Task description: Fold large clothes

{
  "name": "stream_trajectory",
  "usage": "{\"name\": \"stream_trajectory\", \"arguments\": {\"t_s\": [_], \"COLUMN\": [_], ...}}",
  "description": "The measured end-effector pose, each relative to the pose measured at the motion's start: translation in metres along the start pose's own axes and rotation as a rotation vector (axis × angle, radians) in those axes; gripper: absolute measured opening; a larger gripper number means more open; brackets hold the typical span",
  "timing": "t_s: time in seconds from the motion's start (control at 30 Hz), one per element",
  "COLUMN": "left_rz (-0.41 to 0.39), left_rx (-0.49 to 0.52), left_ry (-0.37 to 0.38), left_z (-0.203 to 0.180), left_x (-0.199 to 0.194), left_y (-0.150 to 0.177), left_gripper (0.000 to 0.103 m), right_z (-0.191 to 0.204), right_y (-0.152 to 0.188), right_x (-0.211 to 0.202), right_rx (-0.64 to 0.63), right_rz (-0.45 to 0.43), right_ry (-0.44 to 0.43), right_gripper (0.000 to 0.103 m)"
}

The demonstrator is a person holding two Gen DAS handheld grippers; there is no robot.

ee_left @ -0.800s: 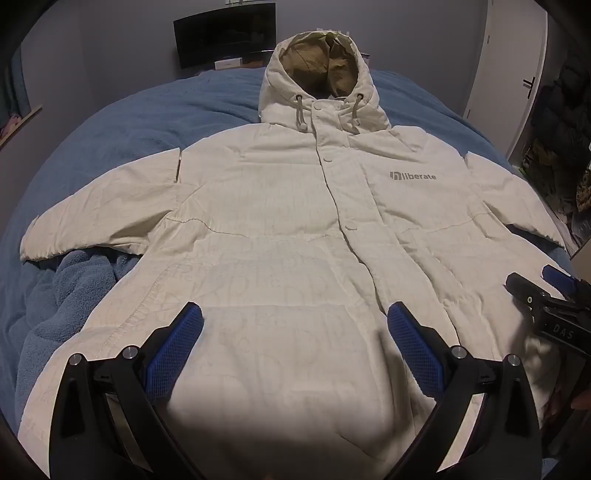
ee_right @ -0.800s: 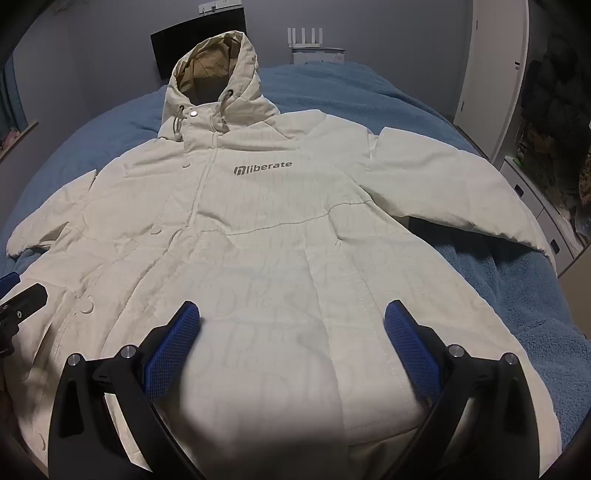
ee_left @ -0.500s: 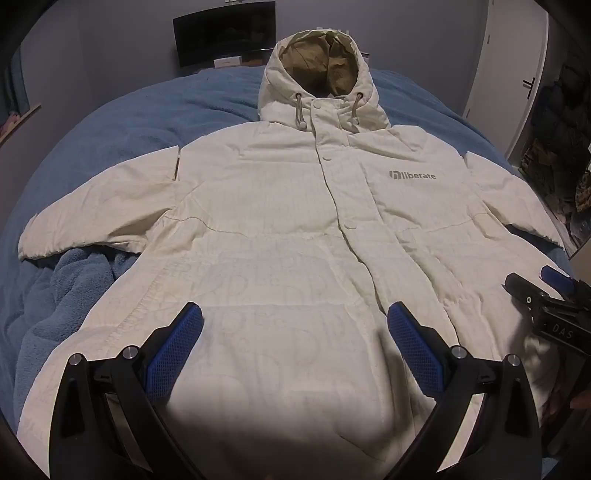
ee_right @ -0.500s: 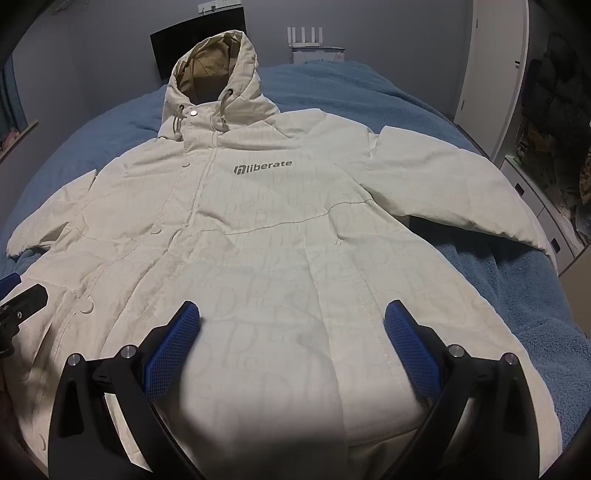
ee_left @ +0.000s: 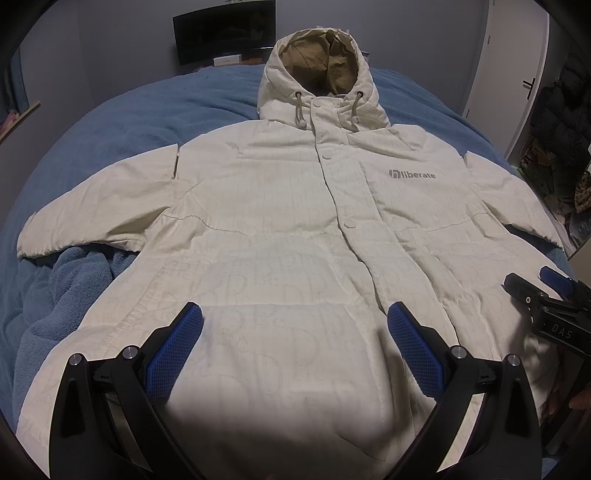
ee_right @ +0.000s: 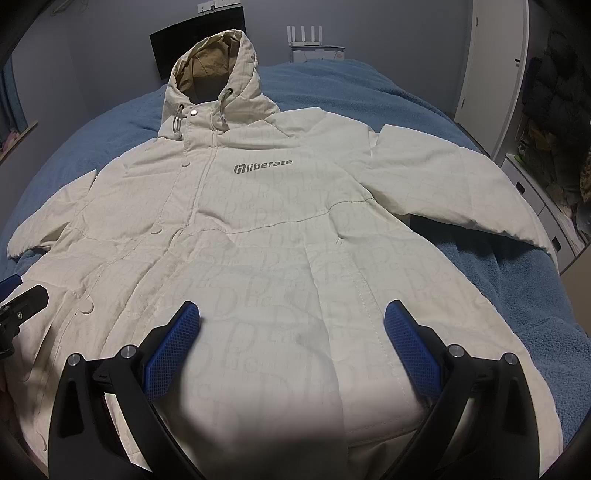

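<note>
A large cream hooded jacket [ee_left: 280, 229] lies flat and face up on a blue bed, hood at the far end, both sleeves spread out; it also shows in the right wrist view [ee_right: 266, 236]. A grey "liberate" logo [ee_left: 412, 174] sits on its chest. My left gripper [ee_left: 294, 325] is open and empty, above the jacket's lower left part. My right gripper [ee_right: 291, 321] is open and empty, above the lower right part. The right gripper also shows at the right edge of the left wrist view [ee_left: 543, 291], and the left gripper at the left edge of the right wrist view [ee_right: 18, 302].
A blue fleece blanket [ee_left: 110, 122] covers the bed under the jacket [ee_right: 517, 280]. A dark screen [ee_left: 225, 29] and a white router [ee_right: 314, 44] stand beyond the bed. A white door [ee_left: 517, 55] and hanging dark clothes [ee_right: 554, 92] are on the right.
Almost nothing differs. Both grippers stay open above the jacket's hem, with only a slight drift of view.
</note>
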State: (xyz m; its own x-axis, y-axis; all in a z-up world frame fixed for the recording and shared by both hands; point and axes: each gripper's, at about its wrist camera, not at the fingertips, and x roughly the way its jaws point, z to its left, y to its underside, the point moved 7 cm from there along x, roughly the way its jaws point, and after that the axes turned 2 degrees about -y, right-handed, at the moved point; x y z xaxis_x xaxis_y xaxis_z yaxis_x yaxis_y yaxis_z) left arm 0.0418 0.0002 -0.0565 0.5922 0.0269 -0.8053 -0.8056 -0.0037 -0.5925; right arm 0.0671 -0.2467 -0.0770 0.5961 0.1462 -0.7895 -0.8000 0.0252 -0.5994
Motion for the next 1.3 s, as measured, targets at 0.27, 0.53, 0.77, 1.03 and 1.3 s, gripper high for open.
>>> {"name": "stream_trajectory", "arguments": {"t_s": [0.27, 0.53, 0.77, 1.03, 1.3], "left_rz": [0.002, 0.003, 0.004, 0.005, 0.005], "left_rx": [-0.001, -0.001, -0.003, -0.003, -0.004], "left_ry": [0.001, 0.002, 0.004, 0.004, 0.005], "left_z": [0.0002, 0.0002, 0.0003, 0.0004, 0.0006], "left_x": [0.0002, 0.0003, 0.0003, 0.0005, 0.0006], "left_y": [-0.0001, -0.0001, -0.0001, -0.0002, -0.0002], "left_gripper": [0.097, 0.097, 0.097, 0.097, 0.097], "right_z": [-0.0007, -0.0003, 0.0, 0.001, 0.0014], "right_y": [-0.0003, -0.0008, 0.0014, 0.0008, 0.0015], "right_x": [0.0009, 0.0023, 0.0027, 0.0038, 0.0034], "right_rx": [0.002, 0.002, -0.003, -0.002, -0.001], "right_rz": [0.001, 0.003, 0.005, 0.007, 0.008], "right_ry": [-0.002, -0.001, 0.009, 0.008, 0.007], "right_gripper": [0.096, 0.096, 0.096, 0.096, 0.096]}}
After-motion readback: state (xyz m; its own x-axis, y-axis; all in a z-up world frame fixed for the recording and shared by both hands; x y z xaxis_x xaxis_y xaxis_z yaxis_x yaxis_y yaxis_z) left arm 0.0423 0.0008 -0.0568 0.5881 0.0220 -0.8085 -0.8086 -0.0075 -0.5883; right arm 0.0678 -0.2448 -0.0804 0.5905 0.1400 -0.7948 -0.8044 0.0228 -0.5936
